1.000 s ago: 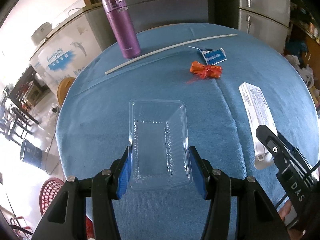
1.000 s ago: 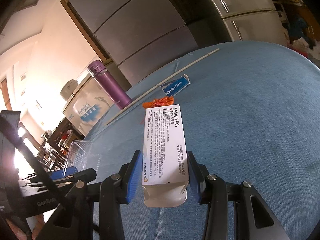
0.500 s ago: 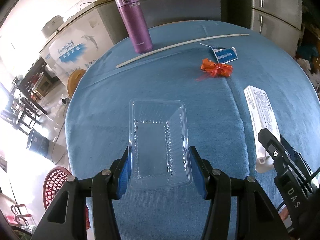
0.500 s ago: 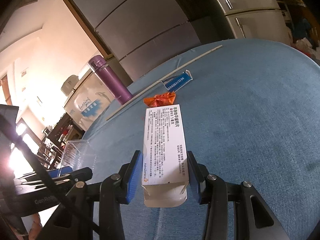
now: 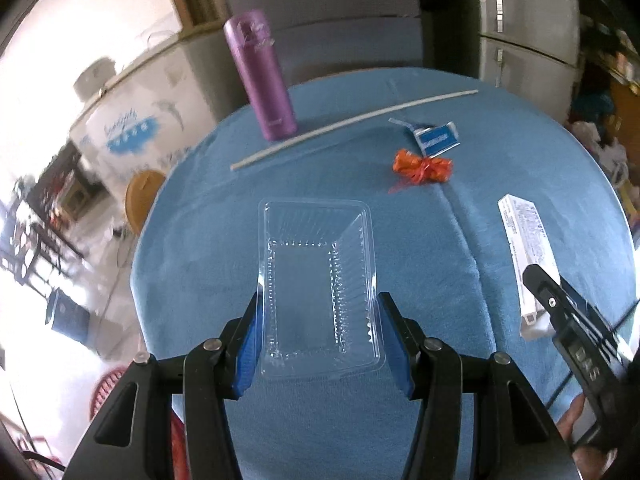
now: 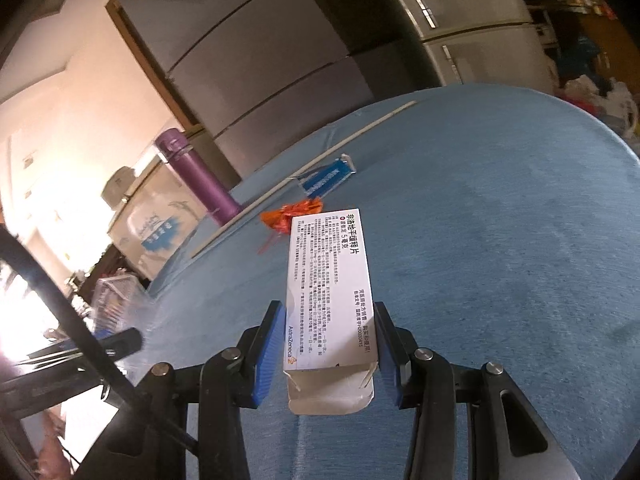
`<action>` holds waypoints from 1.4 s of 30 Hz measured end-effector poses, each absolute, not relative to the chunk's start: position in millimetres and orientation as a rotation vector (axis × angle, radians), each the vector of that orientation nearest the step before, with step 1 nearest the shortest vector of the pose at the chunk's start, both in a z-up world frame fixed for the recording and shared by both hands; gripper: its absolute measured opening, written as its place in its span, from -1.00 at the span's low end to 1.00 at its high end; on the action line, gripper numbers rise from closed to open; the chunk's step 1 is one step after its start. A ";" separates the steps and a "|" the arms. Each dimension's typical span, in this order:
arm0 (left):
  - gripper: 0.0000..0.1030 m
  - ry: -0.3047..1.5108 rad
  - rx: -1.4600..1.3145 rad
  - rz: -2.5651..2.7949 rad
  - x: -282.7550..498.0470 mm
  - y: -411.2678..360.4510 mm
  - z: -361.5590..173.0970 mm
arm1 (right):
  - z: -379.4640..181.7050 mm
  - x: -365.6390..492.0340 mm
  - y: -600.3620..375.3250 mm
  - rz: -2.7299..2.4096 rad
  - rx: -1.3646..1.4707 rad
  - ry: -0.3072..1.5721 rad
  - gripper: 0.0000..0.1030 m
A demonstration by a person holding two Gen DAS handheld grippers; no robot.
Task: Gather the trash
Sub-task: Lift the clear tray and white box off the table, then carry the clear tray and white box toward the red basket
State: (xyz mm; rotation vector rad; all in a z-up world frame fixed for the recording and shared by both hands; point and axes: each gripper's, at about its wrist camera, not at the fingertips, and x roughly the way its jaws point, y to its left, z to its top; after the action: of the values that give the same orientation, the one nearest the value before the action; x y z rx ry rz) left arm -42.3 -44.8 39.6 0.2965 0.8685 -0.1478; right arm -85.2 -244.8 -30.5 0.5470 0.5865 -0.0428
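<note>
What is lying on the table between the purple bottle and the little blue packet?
A long white stick lies between the purple bottle and the blue packet, seen in both views.

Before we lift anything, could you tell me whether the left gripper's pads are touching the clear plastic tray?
Touching. In the left wrist view the left gripper's blue pads press both long sides of the clear plastic tray, with no gap showing.

purple flask (image 5: 262,80), orange wrapper (image 5: 422,168) — blue tablecloth (image 5: 500,184)

Grey fridges (image 5: 524,40) behind blue-clothed table (image 5: 208,240); bright daylight left.
</note>
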 end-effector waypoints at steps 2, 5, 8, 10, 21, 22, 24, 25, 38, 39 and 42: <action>0.09 0.852 0.297 -0.180 -45.5 -41.6 44.1 | -27.9 -87.0 -243.6 -0.071 0.528 0.592 -0.10; 0.09 0.838 0.307 -0.214 -47.1 -33.4 47.5 | -25.1 -92.4 -243.9 -0.108 0.543 0.621 -0.10; 0.09 0.847 0.280 -0.232 -44.7 -17.3 47.5 | -14.8 -97.6 -241.7 -0.135 0.542 0.627 -0.10; 0.09 0.860 0.266 -0.223 -41.8 -6.6 45.6 | -3.8 -98.1 -232.6 -0.138 0.506 0.624 -0.10; 0.09 0.831 0.201 -0.109 -42.3 68.9 53.2 | 17.7 -70.5 -158.9 -0.017 0.407 0.679 -0.10; 0.09 0.828 0.196 -0.095 -43.8 75.9 54.9 | 19.0 -68.9 -151.4 -0.002 0.395 0.680 -0.10; 0.09 0.813 0.193 -0.062 -47.9 89.0 58.6 | 23.6 -66.2 -131.9 0.036 0.358 0.678 -0.10; 0.09 0.808 0.193 -0.049 -49.5 93.6 59.5 | 24.9 -65.5 -124.1 0.053 0.343 0.678 -0.10; 0.09 0.807 0.166 0.050 -63.7 133.9 62.6 | 34.2 -73.9 -90.8 0.142 0.276 0.685 -0.10; 0.09 0.808 0.167 0.054 -63.9 135.0 62.4 | 35.2 -73.9 -89.8 0.147 0.271 0.685 -0.10; 0.09 0.813 0.162 0.074 -63.8 140.5 61.2 | 37.6 -71.9 -86.7 0.159 0.263 0.682 -0.11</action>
State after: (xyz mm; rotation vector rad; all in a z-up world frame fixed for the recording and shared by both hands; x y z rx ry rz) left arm -63.8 140.5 61.2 0.1616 0.8129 0.0739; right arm -71.9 -86.7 37.6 0.2630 0.6824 0.1595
